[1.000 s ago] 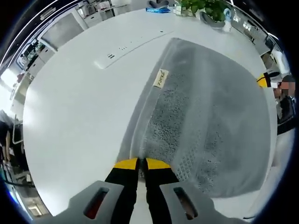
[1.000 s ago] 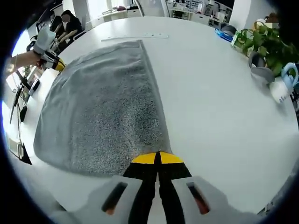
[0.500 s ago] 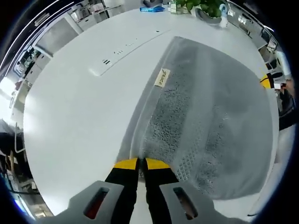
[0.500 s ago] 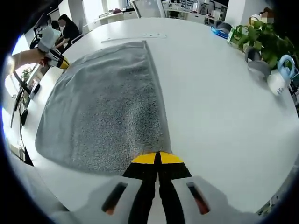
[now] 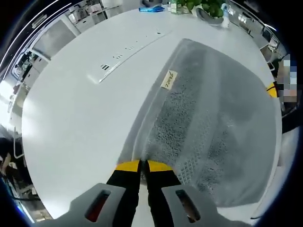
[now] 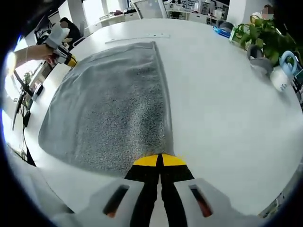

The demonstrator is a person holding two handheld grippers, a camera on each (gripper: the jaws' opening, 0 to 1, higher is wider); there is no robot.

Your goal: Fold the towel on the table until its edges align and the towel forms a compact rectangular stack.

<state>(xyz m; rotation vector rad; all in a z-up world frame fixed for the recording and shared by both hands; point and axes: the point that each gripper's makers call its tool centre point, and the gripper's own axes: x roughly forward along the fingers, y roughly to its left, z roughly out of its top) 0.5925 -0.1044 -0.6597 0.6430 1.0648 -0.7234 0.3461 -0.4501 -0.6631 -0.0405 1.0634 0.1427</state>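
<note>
A grey towel (image 5: 208, 118) lies on the white table (image 5: 75, 123), with a small tan label (image 5: 168, 79) near one long edge. My left gripper (image 5: 143, 166) is shut on the towel's near corner. In the right gripper view the same towel (image 6: 109, 104) stretches away from my right gripper (image 6: 160, 161), which is shut on another corner. The left gripper (image 6: 66, 57) appears there at the towel's far left corner, held by a hand. The yellow tip of the right gripper (image 5: 271, 89) shows at the towel's right edge in the left gripper view.
A power strip (image 5: 128, 49) is set into the table beyond the towel. Potted plants (image 6: 262, 35), a grey pot (image 6: 262, 64) and a white-and-blue bottle (image 6: 284, 71) stand at the table's far side. A blue item (image 5: 151, 8) lies near the plants. Desks and seated people are beyond the table.
Both grippers have kept hold of their corners. The views have shifted slightly, and the towel looks a little more drawn out between the two grippers.
</note>
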